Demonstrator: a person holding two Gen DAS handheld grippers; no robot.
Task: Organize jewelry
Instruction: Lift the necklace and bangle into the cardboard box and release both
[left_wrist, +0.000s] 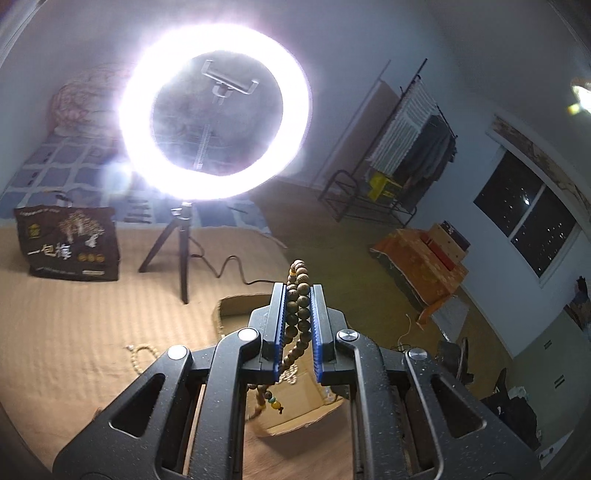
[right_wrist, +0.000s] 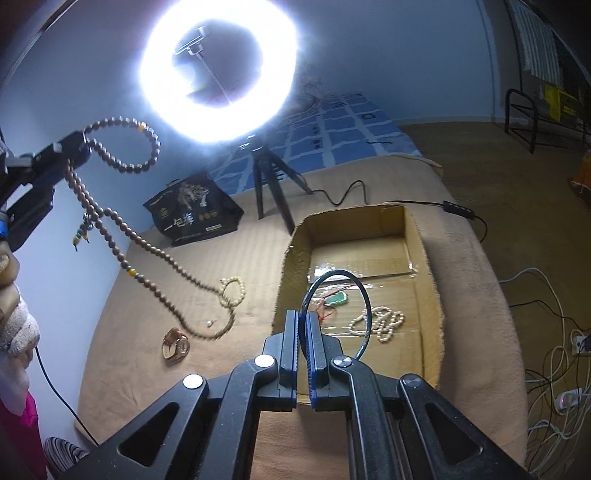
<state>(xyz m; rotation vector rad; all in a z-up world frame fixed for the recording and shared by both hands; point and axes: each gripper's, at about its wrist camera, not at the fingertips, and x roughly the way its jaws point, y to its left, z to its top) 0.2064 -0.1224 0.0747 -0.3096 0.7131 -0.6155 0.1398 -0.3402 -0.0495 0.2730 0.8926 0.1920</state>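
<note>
Tan blanket (right_wrist: 155, 295) on the bed is the work surface. Right gripper (right_wrist: 303, 332) is clamped on a thin dark bangle (right_wrist: 364, 295), hovering just above the cardboard box (right_wrist: 430, 295); drop it beside the pale beads (right_wrist: 384, 323) and green pendant (right_wrist: 338, 299) in the box, not on them. Left gripper (left_wrist: 298, 306) is clamped on a long brown bead strand (right_wrist: 122, 229), whose tail drags on the blanket near a pale bracelet (right_wrist: 232, 290) and a watch (right_wrist: 175, 345). Lift higher so it doesn't snag. Ring light (right_wrist: 218, 70) sits behind.
</note>
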